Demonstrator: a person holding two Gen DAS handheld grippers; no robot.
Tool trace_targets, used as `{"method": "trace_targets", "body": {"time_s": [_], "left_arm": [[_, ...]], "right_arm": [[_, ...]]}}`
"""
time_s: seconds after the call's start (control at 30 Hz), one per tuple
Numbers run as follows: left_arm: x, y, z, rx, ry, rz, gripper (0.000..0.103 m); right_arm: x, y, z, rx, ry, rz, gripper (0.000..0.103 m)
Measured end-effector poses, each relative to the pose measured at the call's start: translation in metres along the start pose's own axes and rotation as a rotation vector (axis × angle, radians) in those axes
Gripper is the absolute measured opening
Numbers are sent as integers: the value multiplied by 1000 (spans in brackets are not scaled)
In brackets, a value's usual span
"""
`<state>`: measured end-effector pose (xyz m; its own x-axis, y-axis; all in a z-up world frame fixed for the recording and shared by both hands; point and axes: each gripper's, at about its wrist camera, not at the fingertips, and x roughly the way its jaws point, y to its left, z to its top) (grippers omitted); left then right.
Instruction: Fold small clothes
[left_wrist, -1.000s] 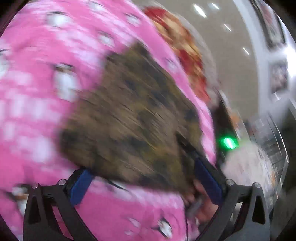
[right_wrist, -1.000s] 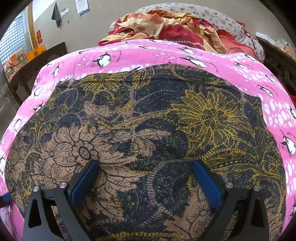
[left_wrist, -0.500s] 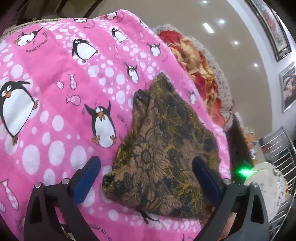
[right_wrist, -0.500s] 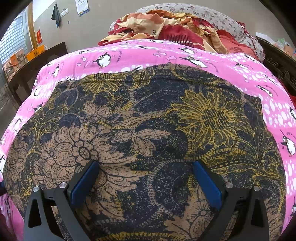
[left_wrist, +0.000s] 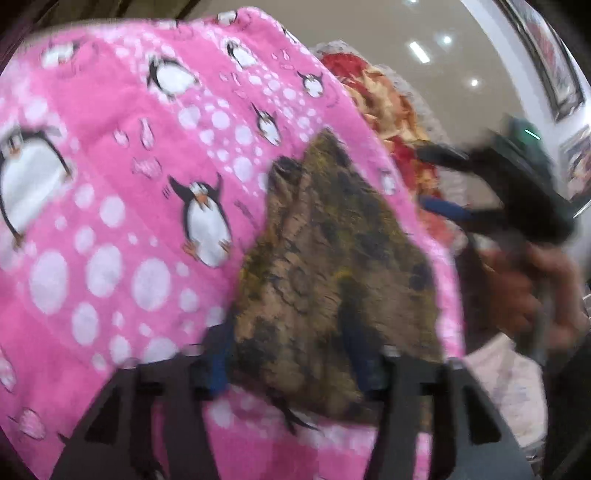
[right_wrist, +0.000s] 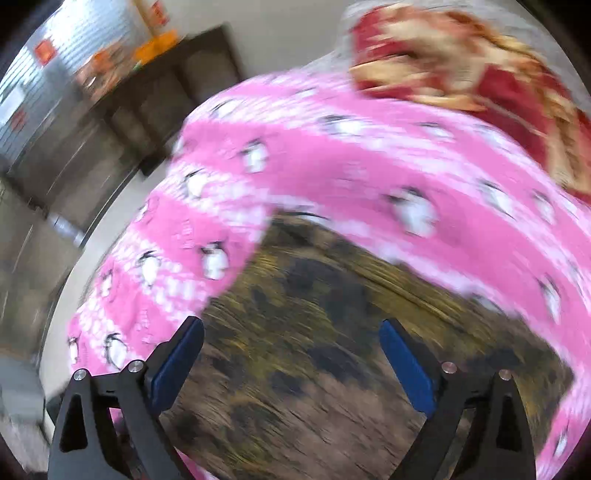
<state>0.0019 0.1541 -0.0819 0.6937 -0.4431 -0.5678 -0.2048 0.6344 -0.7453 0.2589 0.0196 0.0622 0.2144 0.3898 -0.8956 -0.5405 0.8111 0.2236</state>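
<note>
A small garment with a dark floral print in brown, yellow and navy lies folded on a pink penguin blanket. My left gripper is low over its near edge, jaws part closed around the cloth edge; blur hides whether they pinch it. My right gripper is open and empty, lifted above the garment. It also shows in the left wrist view, up at the right, held in a hand.
A heap of red and yellow bedding lies at the far end of the blanket. Dark wooden furniture stands beyond the bed's left side. A white patterned cloth lies at the lower right.
My right gripper has lifted off the garment and swung away; both views are now blurred. My left gripper's jaws have narrowed and moved onto the garment's near edge.
</note>
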Motion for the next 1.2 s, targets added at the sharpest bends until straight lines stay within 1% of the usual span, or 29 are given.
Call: {"method": "trace_targets", "body": {"time_s": [0.03, 0.07, 0.13, 0.2, 0.23, 0.27, 0.3, 0.33, 0.37, 0.4, 0.43, 0.53, 0.57, 0.63, 0.67, 0.73, 0.8, 0.83, 0.9, 0.97, 1.07, 1.13, 1.17, 1.2], "left_arm": [[-2, 2, 0, -27, 16, -41, 68], [-3, 4, 1, -49, 29, -74, 72], [-3, 8, 4, -85, 53, -116, 73], [-2, 12, 7, -116, 55, -143, 72], [-1, 13, 8, -122, 64, -140, 62], [0, 13, 8, -127, 77, -121, 45], [4, 16, 6, -136, 102, -107, 34], [7, 18, 5, -143, 122, -98, 13], [9, 18, 2, -140, 132, -80, 14], [7, 15, 1, -120, 122, -69, 13], [4, 7, 0, -72, 104, -43, 13], [-10, -37, -5, 162, 13, 48, 13], [-13, -52, -7, 228, -12, 58, 13], [-20, -81, -13, 333, -48, 47, 13], [-22, -89, -14, 358, -57, 36, 13], [-22, -100, -15, 391, -64, 18, 13], [-18, -107, -15, 400, -59, 0, 13], [-16, -109, -15, 402, -57, -8, 13], [-12, -111, -14, 407, -52, -22, 13], [-11, -112, -15, 419, -50, -28, 13], [-7, -114, -17, 426, -40, -30, 13], [-4, -116, -18, 429, -32, -31, 13], [-4, -116, -18, 431, -30, -31, 13], [-3, -117, -18, 432, -28, -32, 13]], "right_arm": [[11, 6, 9, -12, 32, -4, 98], [25, 12, 19, -18, 71, -2, 98], [42, 17, 27, -8, 116, -1, 98], [58, 22, 34, 25, 157, 30, 98], [60, 25, 36, 38, 163, 36, 98], [64, 27, 40, 58, 167, 40, 98], [67, 31, 43, 77, 172, 44, 98], [70, 34, 45, 91, 187, 37, 98], [75, 37, 48, 101, 207, 16, 98], [79, 40, 50, 105, 221, 4, 98], [84, 42, 52, 101, 235, -3, 98], [95, 44, 52, 106, 279, -20, 98], [98, 42, 51, 114, 299, -24, 98], [102, 40, 50, 118, 338, -25, 98], [103, 40, 51, 105, 348, -38, 97], [104, 42, 53, 72, 357, -71, 89], [106, 46, 54, 29, 387, -94, 77], [106, 50, 55, -4, 398, -122, 75], [109, 58, 56, -45, 416, -136, 70], [111, 67, 59, -77, 438, -171, 67], [114, 85, 61, -125, 489, -190, 67], [118, 103, 59, -170, 519, -265, 67], [122, 109, 56, -191, 557, -306, 70], [124, 115, 53, -204, 580, -320, 71]]}}
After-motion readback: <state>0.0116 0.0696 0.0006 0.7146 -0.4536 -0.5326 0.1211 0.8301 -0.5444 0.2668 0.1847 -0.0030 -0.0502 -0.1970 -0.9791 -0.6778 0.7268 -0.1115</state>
